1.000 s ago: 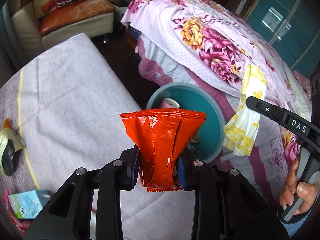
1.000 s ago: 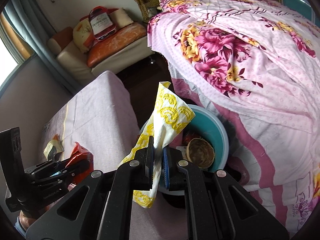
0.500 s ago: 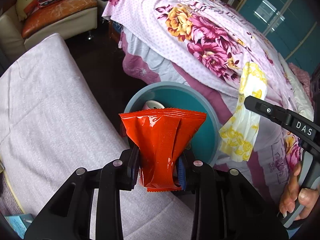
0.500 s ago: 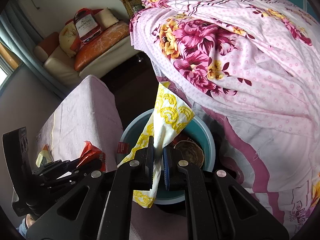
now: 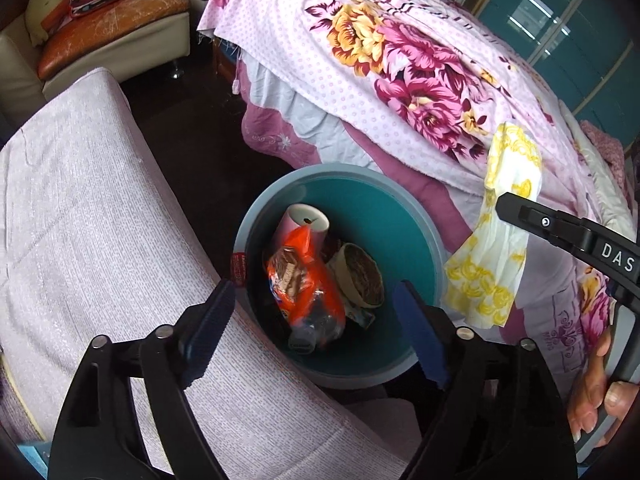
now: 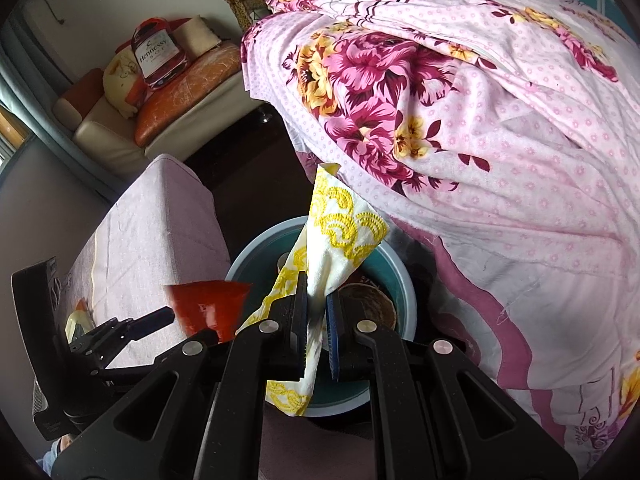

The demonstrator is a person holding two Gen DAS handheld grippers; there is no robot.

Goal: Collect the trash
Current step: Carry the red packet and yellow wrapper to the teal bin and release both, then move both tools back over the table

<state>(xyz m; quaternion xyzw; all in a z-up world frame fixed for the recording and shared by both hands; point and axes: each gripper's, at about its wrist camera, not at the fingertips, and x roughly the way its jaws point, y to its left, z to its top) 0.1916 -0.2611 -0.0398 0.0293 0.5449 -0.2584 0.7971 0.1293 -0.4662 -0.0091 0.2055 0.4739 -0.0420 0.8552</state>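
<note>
A teal round bin [image 5: 408, 216] stands on the floor between a lilac bench and the bed; it also shows in the right wrist view [image 6: 396, 276]. It holds an orange snack bag [image 5: 304, 280], a white cup and a brown bowl. My left gripper [image 5: 316, 312] is open above the bin. In the right wrist view a red wrapper [image 6: 208, 308] is blurred in the air beside the left gripper's fingers. My right gripper [image 6: 316, 320] is shut on a white and yellow wrapper [image 6: 340, 236], held over the bin's right edge [image 5: 496, 256].
A lilac padded bench [image 5: 80, 216] lies to the left of the bin. The bed with a pink floral cover [image 5: 400, 64] is to the right. A sofa with cushions [image 5: 108, 36] stands at the back. Dark floor lies between them.
My left gripper has opened and let go of the red wrapper, which is dropping at the bin. Both grippers have moved closer over the bin. The right gripper still holds its wrapper.
</note>
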